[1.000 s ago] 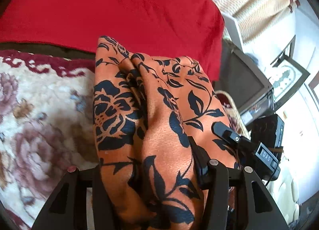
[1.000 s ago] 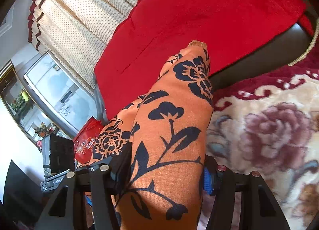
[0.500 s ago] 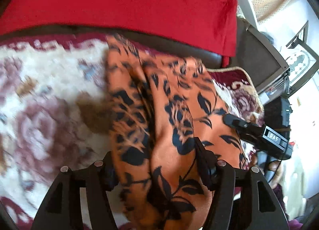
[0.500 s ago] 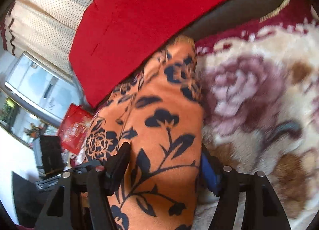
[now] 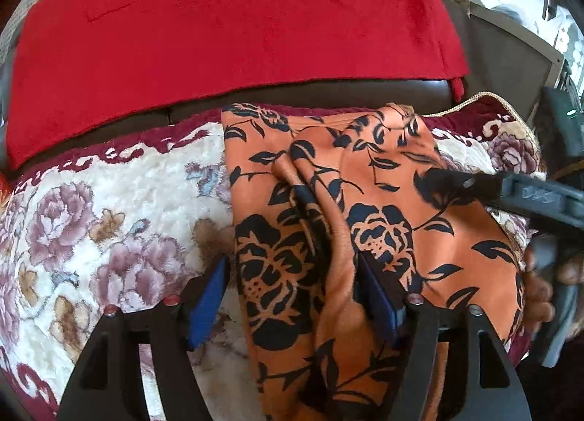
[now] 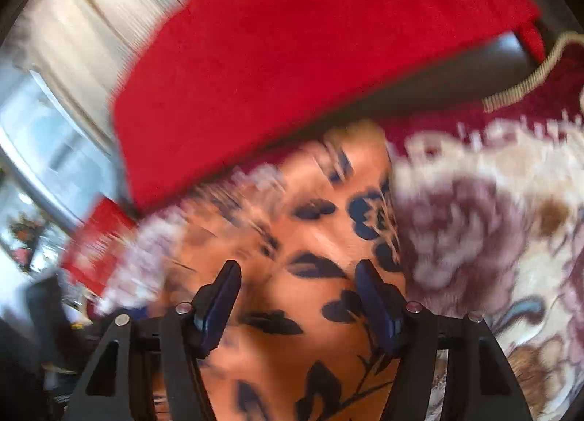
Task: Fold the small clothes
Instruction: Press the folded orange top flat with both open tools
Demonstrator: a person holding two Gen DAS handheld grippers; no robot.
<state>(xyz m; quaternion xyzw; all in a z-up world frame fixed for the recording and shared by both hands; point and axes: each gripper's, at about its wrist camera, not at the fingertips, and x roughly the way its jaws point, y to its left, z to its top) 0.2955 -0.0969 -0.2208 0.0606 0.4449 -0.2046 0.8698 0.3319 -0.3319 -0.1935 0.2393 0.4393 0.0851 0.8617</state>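
Note:
An orange cloth with a black flower print lies bunched and creased on the flowered blanket. My left gripper straddles its near end with its jaws opening. The left pad stands clear of the fabric and the right pad is at a fold. In the blurred right wrist view the same orange cloth lies under and between the pads of my right gripper, which are spread and not pinching it. One of the right gripper's fingers rests over the cloth's right side, with a hand behind it.
A red cover drapes the dark sofa back beyond the blanket. The blanket's corded edge runs at the far right. Furniture and a window lie off to the side, with a red bag below.
Both grippers tipped down and brought the hanging cloth onto the blanket. Their jaws widened and the pinch on the cloth was let go.

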